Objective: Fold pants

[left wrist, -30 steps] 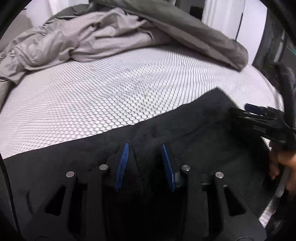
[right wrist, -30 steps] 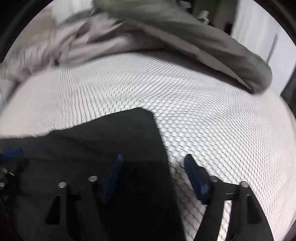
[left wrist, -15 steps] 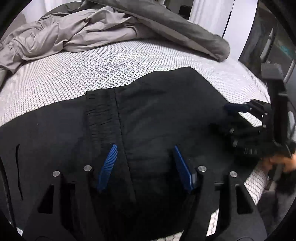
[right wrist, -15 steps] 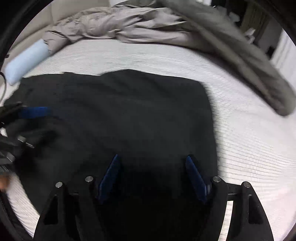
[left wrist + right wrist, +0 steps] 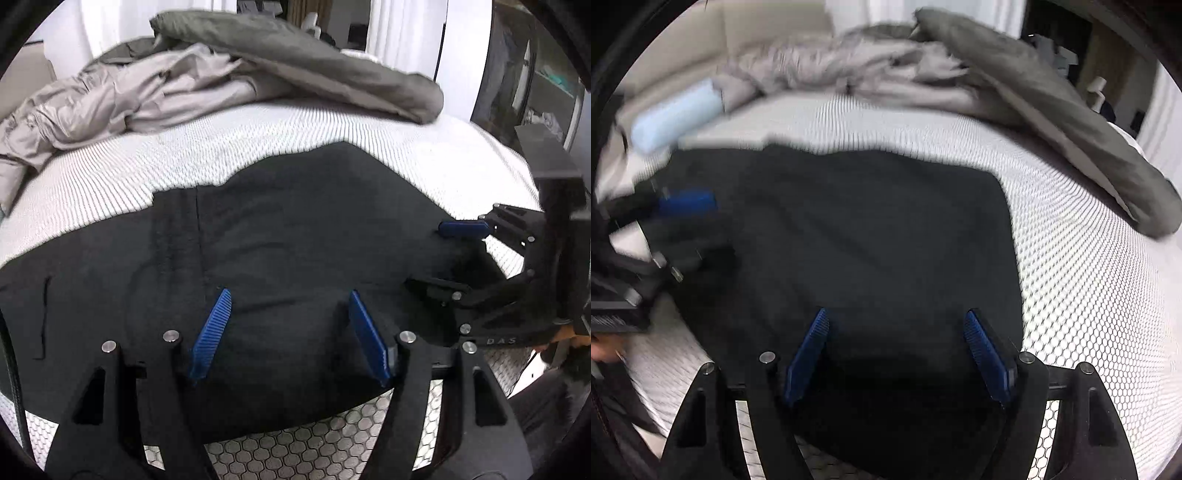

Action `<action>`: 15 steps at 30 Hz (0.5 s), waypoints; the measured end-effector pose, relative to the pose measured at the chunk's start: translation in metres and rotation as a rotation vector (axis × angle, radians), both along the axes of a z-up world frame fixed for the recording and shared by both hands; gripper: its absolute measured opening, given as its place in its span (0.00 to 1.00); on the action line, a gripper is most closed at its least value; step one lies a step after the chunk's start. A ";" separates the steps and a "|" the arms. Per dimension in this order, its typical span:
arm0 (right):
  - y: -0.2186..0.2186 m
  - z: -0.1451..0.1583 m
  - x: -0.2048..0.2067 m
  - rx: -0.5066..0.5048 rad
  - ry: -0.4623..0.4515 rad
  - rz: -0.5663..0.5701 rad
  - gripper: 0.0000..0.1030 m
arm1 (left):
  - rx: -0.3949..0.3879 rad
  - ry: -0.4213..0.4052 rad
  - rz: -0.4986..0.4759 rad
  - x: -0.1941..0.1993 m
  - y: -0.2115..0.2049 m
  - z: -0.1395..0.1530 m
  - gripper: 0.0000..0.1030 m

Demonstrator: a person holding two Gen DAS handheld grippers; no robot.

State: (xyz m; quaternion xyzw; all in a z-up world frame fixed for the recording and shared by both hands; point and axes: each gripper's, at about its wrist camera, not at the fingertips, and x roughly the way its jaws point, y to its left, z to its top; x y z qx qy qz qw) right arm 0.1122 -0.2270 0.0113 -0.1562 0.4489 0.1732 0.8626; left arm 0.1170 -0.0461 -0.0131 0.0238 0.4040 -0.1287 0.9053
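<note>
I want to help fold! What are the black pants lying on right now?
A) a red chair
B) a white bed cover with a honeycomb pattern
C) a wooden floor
B: the black pants lie spread on the white honeycomb cover, with both open grippers, left gripper and right gripper, over them.

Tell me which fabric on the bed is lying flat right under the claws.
The black pants, spread flat under both claws; the gray bedding is crumpled farther back.

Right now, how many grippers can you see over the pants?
2. The left gripper is open above the near edge of the black fabric pants; the right gripper is open above their right end. Nothing hides a third.
</note>
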 end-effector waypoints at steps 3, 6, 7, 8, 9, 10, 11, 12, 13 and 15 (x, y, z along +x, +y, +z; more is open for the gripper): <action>-0.012 -0.004 0.002 -0.005 0.004 0.011 0.75 | 0.027 0.025 0.006 0.000 -0.003 -0.013 0.62; -0.042 -0.003 -0.008 -0.042 0.002 -0.040 0.81 | 0.066 0.010 -0.002 -0.009 -0.006 -0.018 0.64; -0.057 -0.004 -0.007 -0.014 0.023 -0.072 0.81 | 0.077 0.008 -0.006 -0.011 -0.006 -0.019 0.64; -0.070 -0.002 -0.006 0.044 0.049 -0.090 0.81 | 0.075 0.009 -0.006 -0.014 -0.005 -0.019 0.64; -0.082 0.000 -0.003 0.131 0.082 -0.106 0.81 | 0.056 0.009 -0.004 -0.016 -0.003 -0.016 0.64; -0.094 0.002 0.003 0.243 0.110 -0.131 0.81 | 0.028 0.008 -0.003 -0.017 0.001 -0.012 0.64; -0.105 0.003 0.007 0.334 0.127 -0.154 0.81 | -0.006 0.004 0.003 -0.017 0.006 -0.007 0.64; -0.114 0.004 0.011 0.427 0.150 -0.176 0.81 | -0.041 -0.003 0.018 -0.018 0.012 -0.002 0.64; -0.121 0.002 0.015 0.490 0.168 -0.195 0.81 | -0.074 -0.015 0.046 -0.019 0.021 0.005 0.64; -0.131 -0.003 0.024 0.589 0.201 -0.245 0.73 | -0.115 -0.045 0.117 -0.018 0.039 0.014 0.64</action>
